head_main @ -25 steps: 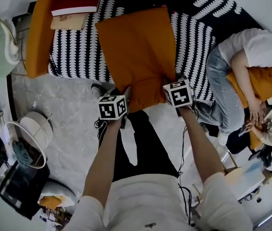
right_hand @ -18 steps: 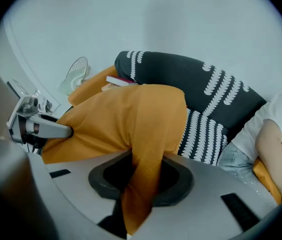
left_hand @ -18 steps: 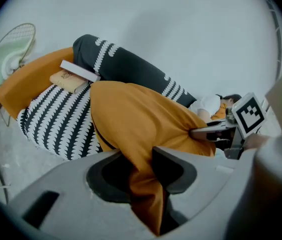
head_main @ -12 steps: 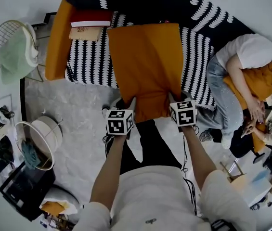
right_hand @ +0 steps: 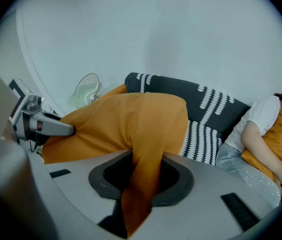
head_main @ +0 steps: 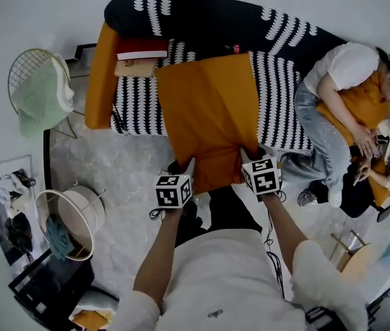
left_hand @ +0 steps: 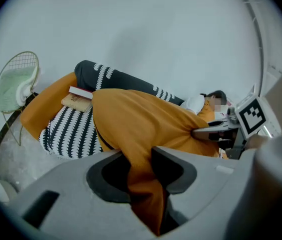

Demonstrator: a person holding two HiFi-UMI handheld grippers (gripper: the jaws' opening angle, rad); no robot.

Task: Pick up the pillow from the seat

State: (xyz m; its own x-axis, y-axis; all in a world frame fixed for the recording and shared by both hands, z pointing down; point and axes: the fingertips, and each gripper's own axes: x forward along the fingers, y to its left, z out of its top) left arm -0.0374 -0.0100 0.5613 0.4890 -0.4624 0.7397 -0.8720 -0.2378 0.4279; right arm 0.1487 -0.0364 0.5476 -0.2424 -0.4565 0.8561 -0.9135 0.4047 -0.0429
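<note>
The pillow (head_main: 208,112) has drawn back from the sofa (head_main: 284,88), its near edge pinched by the left claw (head_main: 188,165) and right claw (head_main: 246,158)

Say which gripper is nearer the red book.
Left. The left gripper grips the orange pillow at the corner toward the red book; the right gripper grips the opposite corner, farther off.

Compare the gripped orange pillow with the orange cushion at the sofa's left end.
The pillow is broad and squarish; the end cushion is long and narrow. The pillow is pinched at its near edge by the left gripper and right gripper; the end cushion lies untouched. Both are orange.
</note>
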